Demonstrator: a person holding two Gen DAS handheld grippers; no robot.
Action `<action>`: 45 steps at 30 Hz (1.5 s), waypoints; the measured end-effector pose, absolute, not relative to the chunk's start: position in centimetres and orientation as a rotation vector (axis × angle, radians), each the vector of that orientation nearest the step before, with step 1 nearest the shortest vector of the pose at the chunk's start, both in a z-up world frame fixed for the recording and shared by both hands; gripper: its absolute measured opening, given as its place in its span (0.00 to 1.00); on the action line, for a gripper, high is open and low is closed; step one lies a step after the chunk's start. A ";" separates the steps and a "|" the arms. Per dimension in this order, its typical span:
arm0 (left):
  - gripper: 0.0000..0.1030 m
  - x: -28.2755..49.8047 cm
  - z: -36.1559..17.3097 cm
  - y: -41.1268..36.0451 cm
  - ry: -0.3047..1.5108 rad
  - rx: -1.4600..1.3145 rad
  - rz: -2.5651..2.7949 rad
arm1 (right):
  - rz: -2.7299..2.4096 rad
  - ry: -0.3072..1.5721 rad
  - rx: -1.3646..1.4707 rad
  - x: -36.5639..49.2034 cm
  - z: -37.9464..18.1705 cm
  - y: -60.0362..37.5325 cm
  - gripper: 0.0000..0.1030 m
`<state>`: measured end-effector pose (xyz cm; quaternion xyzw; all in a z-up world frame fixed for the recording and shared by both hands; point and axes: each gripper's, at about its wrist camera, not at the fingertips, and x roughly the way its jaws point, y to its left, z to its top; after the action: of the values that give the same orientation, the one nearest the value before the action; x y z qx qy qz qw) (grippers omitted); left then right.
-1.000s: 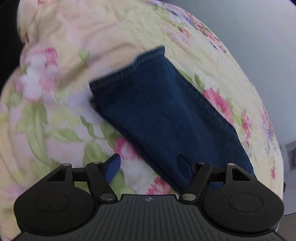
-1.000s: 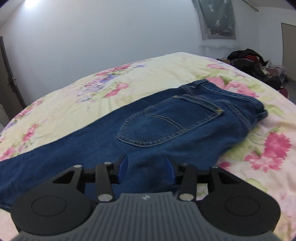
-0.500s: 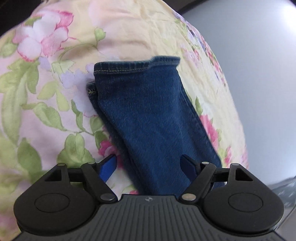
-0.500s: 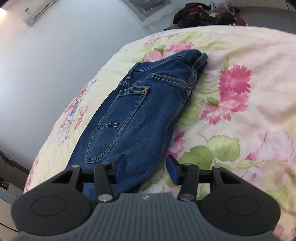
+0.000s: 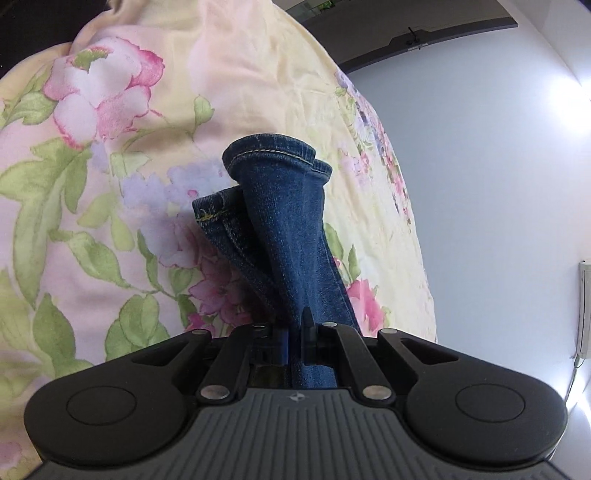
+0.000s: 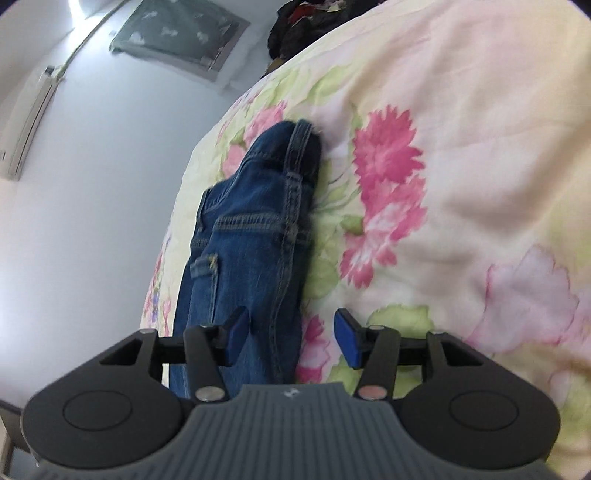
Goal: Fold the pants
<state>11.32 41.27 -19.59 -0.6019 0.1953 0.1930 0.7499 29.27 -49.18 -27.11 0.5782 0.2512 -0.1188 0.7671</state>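
Denim pants [image 5: 291,236] lie along the bedspread's [image 5: 110,221] edge; left gripper [image 5: 293,334] pinches the leg ends, right gripper [image 6: 291,334] straddles the waist-side seam, jaws opening, gripping nothing. I'd clamp there, then lift both together.

**A bedroom at home**

I am working over a bed spread with a floral quilt [image 6: 480,166], pink blooms and green leaves on pale yellow. Around me stand plain white walls [image 5: 480,184]. A wall-mounted air conditioner [image 6: 33,122], a curtained window [image 6: 181,40] and a heap of clothes [image 6: 295,26] lie beyond.
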 end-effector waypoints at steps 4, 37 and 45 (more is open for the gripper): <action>0.05 11.5 -20.4 41.7 0.458 -1.333 0.424 | -0.171 0.464 1.311 32.1 -28.2 -51.3 0.52; 0.18 10.4 -22.9 46.1 0.559 -1.341 0.408 | -0.193 0.517 1.232 24.8 -25.4 -56.3 0.22; 0.18 8.9 -24.4 46.1 0.485 -1.485 0.402 | -0.414 0.459 0.609 23.8 -14.8 -46.8 0.38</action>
<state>8.93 46.07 -24.43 -0.6646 0.2172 0.1800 0.6919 23.82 -46.75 -14.77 0.2952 0.2222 -0.2006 0.9073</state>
